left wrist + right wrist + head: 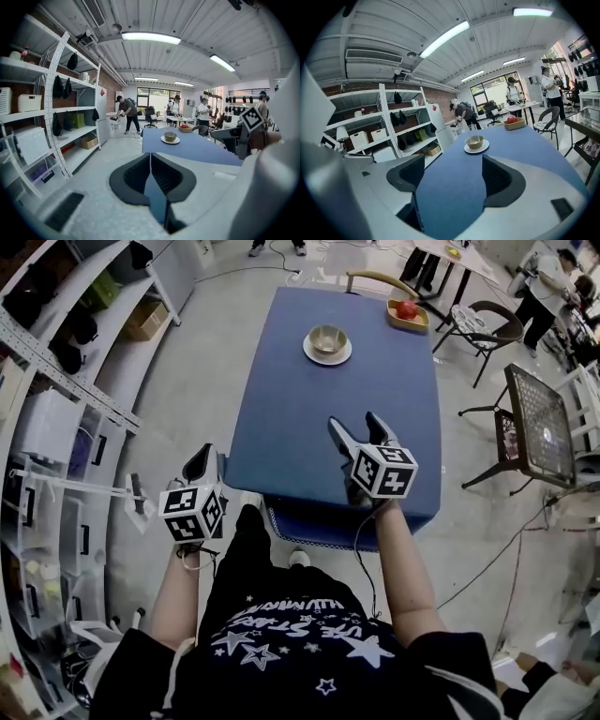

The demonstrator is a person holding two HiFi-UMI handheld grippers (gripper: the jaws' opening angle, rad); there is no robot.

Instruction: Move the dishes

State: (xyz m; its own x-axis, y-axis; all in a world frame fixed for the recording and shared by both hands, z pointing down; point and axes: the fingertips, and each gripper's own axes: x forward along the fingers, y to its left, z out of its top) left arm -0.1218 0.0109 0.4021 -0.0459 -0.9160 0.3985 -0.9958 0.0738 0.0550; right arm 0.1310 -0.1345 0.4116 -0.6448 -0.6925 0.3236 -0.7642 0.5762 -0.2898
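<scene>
- The right hand-held gripper (356, 425) is released: its own view shows the two jaws wide apart (452, 173), and between them only the blue bench (454, 197) is seen.
- The left hand-held gripper (200, 465) is clenched on nothing; in its own view the jaws meet in one thin line (150, 157).
- Only the head view shows where the two tools are. The right one is above the near part of the bench (309, 427). The left one is beside the bench's near left corner, above the floor (197, 362).
- The left gripper view catches the marker cube (253, 119) of the right tool at its right side; the right gripper view does not show the left tool.
- Dishes on the bench are three. One tan bowl (328, 337) stands in one white plate (327, 356) in the far middle of the top, well apart from both tools.
- One yellow dish (409, 322) sits at the far right corner and holds one red round fruit (406, 308).
- Both gripper views show the bowl (474, 141) on its plate (477, 149) straight ahead, and the yellow dish (514, 125) behind it to the right.
- The gripper views also show the open shelves (70, 117) standing upright on the left; the head view sees them from above.
</scene>
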